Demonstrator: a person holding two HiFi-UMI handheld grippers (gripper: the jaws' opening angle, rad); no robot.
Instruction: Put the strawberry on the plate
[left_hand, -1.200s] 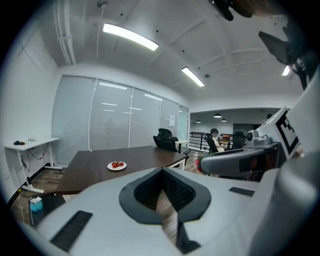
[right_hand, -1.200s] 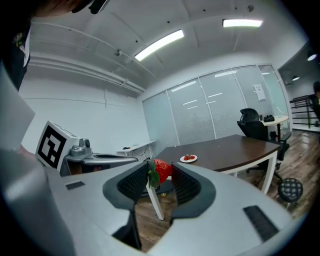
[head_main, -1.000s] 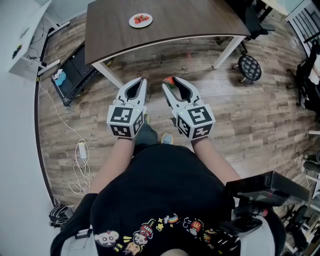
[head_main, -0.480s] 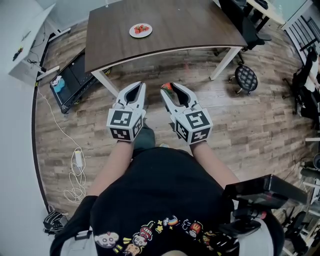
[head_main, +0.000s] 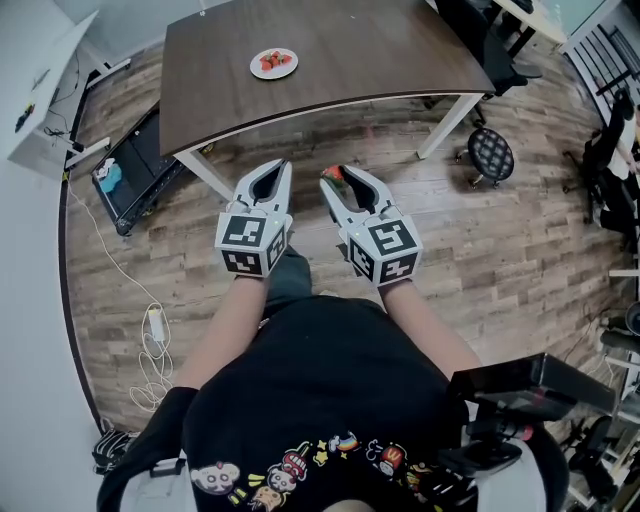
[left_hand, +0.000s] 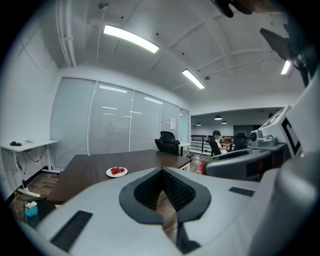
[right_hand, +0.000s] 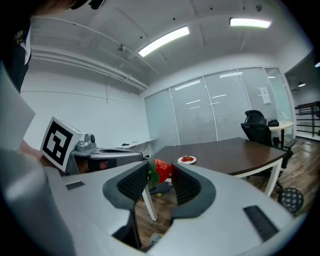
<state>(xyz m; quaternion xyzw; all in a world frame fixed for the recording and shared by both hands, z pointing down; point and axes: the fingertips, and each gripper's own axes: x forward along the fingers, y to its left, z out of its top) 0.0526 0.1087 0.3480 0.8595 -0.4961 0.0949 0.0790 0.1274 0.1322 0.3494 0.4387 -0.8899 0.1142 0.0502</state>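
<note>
- The strawberry (right_hand: 161, 169) is pinched crosswise in the right claw (right_hand: 159, 176), leaves left, red tip right.
- The left claw (left_hand: 162, 172) is pressed together, empty.
- The plate (head_main: 274, 63) is seen far off on the surface (head_main: 380, 50).

No legible text; the left gripper (head_main: 277, 166) and right gripper (head_main: 338, 176) cubes show only square markers.

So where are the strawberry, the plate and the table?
strawberry (right_hand: 162, 169): right gripper view, red flesh between the jaws.
plate (head_main: 256, 67): head view, white left rim.
table (head_main: 380, 50): head view, bare brown top.
</note>
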